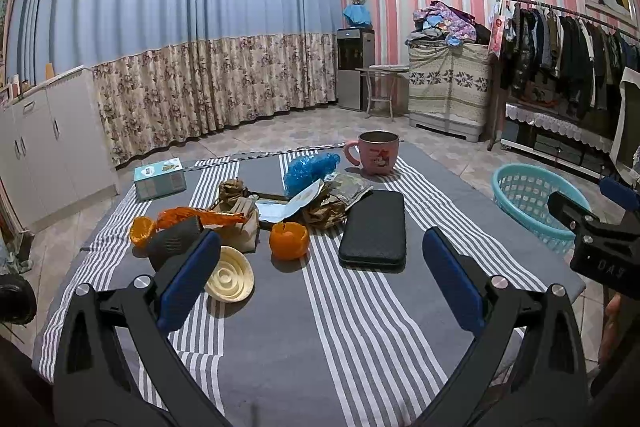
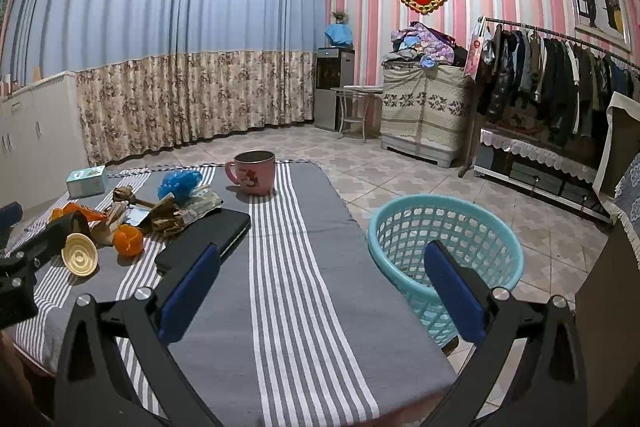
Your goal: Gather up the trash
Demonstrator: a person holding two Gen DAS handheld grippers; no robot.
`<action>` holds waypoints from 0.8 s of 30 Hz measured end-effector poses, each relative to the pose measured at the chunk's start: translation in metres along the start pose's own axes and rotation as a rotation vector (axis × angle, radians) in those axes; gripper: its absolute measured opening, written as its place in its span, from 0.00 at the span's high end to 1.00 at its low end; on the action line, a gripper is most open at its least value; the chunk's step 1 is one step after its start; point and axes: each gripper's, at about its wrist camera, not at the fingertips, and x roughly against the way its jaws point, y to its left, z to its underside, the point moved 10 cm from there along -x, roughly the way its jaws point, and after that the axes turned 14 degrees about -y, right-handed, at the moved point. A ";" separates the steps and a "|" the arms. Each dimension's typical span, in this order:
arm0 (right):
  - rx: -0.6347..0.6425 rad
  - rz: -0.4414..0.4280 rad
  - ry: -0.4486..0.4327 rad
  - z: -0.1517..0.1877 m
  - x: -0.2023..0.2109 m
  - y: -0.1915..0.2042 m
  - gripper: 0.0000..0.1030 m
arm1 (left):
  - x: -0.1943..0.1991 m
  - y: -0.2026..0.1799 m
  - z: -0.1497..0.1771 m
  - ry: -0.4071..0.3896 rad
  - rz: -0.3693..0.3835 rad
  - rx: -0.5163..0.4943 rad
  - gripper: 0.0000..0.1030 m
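The trash pile (image 1: 256,207) lies at eleven o'clock ahead of the left gripper (image 1: 320,267); both grippers' fingers (image 2: 188,291) are spread wide, empty.

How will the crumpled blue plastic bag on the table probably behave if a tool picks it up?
The blue plastic bag looks thin and crumpled, so it is probably floppy and very light. It would likely squash flat between the pads and hang loose. It lies against the paper scraps, so some might drag along.

Left gripper (image 1: 320,275) fills the lower frame, jaws spread wide, holding nothing. Right gripper (image 2: 320,279) likewise sits low, jaws wide apart, unloaded.
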 end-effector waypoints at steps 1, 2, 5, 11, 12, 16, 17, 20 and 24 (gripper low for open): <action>-0.002 0.000 0.002 0.000 0.000 0.000 0.03 | 0.000 0.001 -0.001 -0.002 -0.002 -0.002 0.05; -0.001 0.001 0.003 0.001 0.000 0.000 0.03 | 0.000 0.002 -0.002 -0.001 -0.005 -0.001 0.05; 0.006 0.008 0.007 0.002 -0.001 -0.001 0.03 | -0.001 0.005 -0.003 0.002 -0.006 0.010 0.05; 0.002 0.001 0.002 0.002 -0.002 0.000 0.03 | -0.001 0.008 -0.002 0.004 -0.012 0.005 0.05; 0.001 -0.001 0.001 0.003 -0.002 0.001 0.03 | -0.001 0.008 -0.002 0.002 -0.014 0.004 0.05; -0.003 -0.004 -0.002 0.003 -0.002 0.002 0.03 | -0.001 0.009 -0.001 0.001 -0.015 0.004 0.05; -0.001 -0.003 -0.001 0.003 -0.002 0.002 0.03 | -0.001 0.009 -0.001 0.000 -0.015 0.004 0.05; -0.002 -0.004 0.000 0.002 -0.002 0.003 0.03 | -0.001 0.009 -0.001 0.002 -0.017 0.000 0.05; -0.002 -0.003 -0.001 0.002 -0.002 0.003 0.03 | 0.000 0.009 -0.001 0.000 -0.015 0.004 0.05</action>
